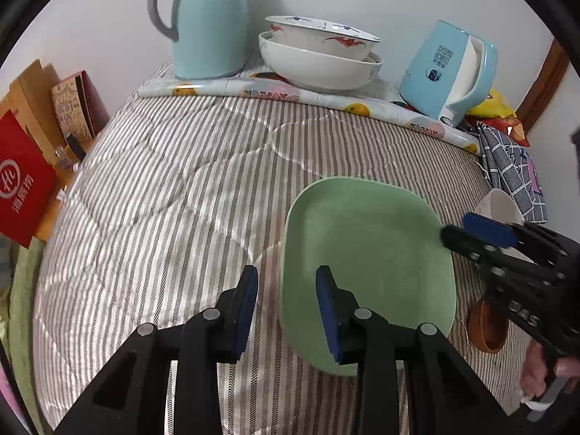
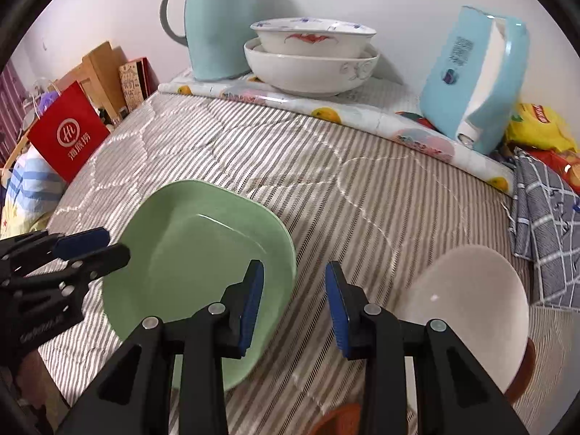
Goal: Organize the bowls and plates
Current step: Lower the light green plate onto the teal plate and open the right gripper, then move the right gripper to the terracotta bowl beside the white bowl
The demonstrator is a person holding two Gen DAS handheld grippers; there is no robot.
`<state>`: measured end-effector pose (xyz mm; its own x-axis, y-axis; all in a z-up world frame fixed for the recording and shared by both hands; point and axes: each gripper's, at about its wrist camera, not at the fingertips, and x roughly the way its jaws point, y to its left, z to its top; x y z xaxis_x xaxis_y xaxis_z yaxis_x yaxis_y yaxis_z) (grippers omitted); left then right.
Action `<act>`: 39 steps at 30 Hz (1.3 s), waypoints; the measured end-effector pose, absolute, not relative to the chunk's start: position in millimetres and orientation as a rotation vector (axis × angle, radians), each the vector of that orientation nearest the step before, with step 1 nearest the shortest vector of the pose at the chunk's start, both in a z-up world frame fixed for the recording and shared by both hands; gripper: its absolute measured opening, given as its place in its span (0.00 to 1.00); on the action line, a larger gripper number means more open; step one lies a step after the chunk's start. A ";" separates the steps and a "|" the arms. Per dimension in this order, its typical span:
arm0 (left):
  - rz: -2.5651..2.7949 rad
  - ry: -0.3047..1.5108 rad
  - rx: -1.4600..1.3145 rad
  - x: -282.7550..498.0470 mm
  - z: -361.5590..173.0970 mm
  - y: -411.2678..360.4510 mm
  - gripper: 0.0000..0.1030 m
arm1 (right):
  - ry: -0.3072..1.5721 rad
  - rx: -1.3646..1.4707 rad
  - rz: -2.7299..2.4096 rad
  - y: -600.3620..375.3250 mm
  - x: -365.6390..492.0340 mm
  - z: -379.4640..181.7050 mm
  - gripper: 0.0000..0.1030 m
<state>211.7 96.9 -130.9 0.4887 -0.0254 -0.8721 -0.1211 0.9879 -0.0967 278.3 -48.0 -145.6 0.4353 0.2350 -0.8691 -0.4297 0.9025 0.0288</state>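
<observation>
A green square plate (image 1: 366, 268) lies on the striped cloth between my two grippers; it also shows in the right wrist view (image 2: 195, 264). My left gripper (image 1: 286, 308) is open over the plate's left rim, one finger on each side of it. My right gripper (image 2: 293, 304) is open over the plate's right rim and holds nothing. A white bowl (image 2: 467, 311) sits to the right of it, and shows in the left wrist view (image 1: 500, 206) behind the right gripper. Two white patterned bowls (image 1: 319, 50) are nested at the back.
A teal thermos jug (image 1: 210, 18) and a blue kettle (image 1: 449, 69) stand at the back on a rolled fruit-print cloth (image 1: 308, 98). A brown bowl (image 1: 485, 330) lies at right. A red bag (image 1: 21, 181) stands left, a checked cloth (image 2: 543, 224) right.
</observation>
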 end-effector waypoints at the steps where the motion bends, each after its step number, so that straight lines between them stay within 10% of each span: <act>1: 0.061 1.050 -0.138 213.1 -126.7 94.1 0.31 | 1.034 -0.195 0.410 -52.8 275.9 -141.4 0.34; 17: 0.142 0.592 0.137 207.9 0.7 8.2 0.51 | 0.749 -0.064 0.156 -179.0 212.8 -33.4 0.53; 21: 0.134 0.569 0.117 195.8 9.3 -9.3 0.59 | 0.659 -0.048 0.131 -217.4 183.2 -12.4 0.74; 39: 0.045 0.740 0.106 198.6 -32.9 -54.1 0.62 | 0.776 0.008 0.028 -273.7 179.4 -69.0 0.76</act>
